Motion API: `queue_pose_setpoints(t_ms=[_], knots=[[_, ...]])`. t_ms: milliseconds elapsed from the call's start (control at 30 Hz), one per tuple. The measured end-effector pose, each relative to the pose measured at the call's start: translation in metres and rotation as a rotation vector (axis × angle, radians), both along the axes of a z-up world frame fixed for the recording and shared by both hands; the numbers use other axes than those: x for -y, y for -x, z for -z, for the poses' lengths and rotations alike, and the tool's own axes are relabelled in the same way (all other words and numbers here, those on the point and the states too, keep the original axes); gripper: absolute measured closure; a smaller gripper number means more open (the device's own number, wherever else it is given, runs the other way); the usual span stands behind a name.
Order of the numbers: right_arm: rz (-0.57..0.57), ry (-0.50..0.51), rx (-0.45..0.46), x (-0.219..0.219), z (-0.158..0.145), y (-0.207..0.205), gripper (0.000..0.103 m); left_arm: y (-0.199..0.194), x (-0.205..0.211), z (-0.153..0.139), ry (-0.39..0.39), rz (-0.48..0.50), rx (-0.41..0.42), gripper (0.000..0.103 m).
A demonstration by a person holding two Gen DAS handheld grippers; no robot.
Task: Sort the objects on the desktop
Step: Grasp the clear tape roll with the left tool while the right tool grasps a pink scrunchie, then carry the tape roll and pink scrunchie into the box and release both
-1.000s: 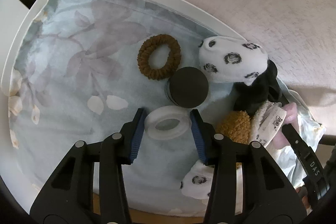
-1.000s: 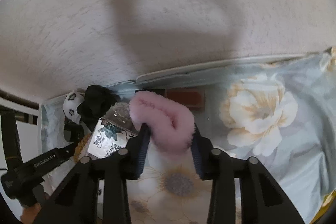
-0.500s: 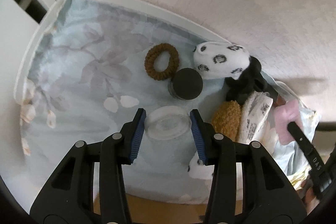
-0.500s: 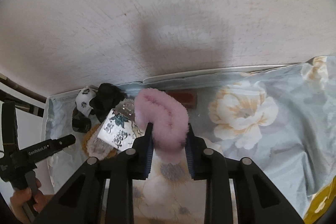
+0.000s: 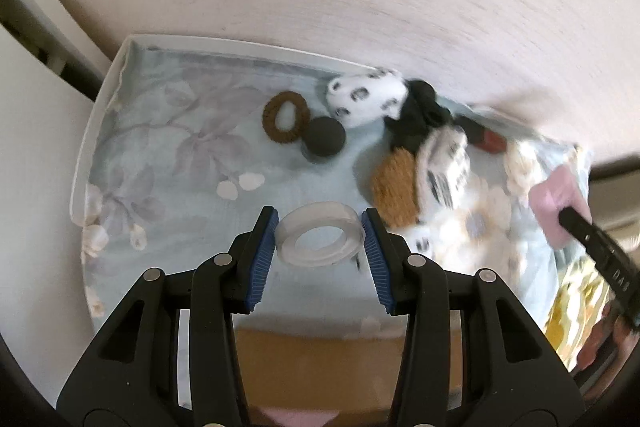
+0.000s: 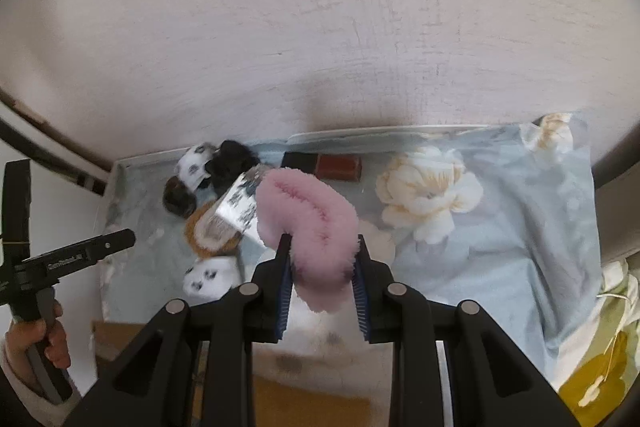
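Left gripper point(image 5: 319, 242) jaws sat half open, clamping a clear tape roll point(image 5: 320, 239) above the floral cloth point(image 5: 168, 155); right gripper point(image 6: 321, 281) jaws pinched a pink fluffy scrunchie point(image 6: 308, 219).

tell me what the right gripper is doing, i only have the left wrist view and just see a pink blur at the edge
Observer: The right gripper is shut on a fluffy pink scrunchie, held above the floral cloth.
Operator: anything under it
Observer: A white patch of the cloth's print lies below it; a dark red box sits beyond, by the back edge.
Operator: can you see my left gripper from there
Observer: Only its side, at the far left, with the hand on the grip. The clear tape roll between its pads does not show there.
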State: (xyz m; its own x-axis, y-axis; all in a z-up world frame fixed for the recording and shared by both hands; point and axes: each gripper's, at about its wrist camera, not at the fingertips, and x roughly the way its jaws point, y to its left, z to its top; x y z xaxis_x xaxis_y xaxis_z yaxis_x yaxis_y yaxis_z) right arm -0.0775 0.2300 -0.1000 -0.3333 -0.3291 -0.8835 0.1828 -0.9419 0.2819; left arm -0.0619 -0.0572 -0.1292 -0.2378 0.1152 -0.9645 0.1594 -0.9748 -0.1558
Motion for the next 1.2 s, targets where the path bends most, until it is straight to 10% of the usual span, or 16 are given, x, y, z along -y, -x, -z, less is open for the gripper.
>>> queue_pose_setpoints(t_ms=[600,1200], knots=[[-0.252,-0.061,-0.018,0.025,-0.049,-0.107,0.078,-0.082,-0.006,-0.039,-0.068,0.319,-0.065,0.063],[-0.439,-0.091,0.037,0.058,-0.027,-0.165,0.078,-0.151,-0.023,-0.024,-0.020,0.525,-0.055,0.063]])
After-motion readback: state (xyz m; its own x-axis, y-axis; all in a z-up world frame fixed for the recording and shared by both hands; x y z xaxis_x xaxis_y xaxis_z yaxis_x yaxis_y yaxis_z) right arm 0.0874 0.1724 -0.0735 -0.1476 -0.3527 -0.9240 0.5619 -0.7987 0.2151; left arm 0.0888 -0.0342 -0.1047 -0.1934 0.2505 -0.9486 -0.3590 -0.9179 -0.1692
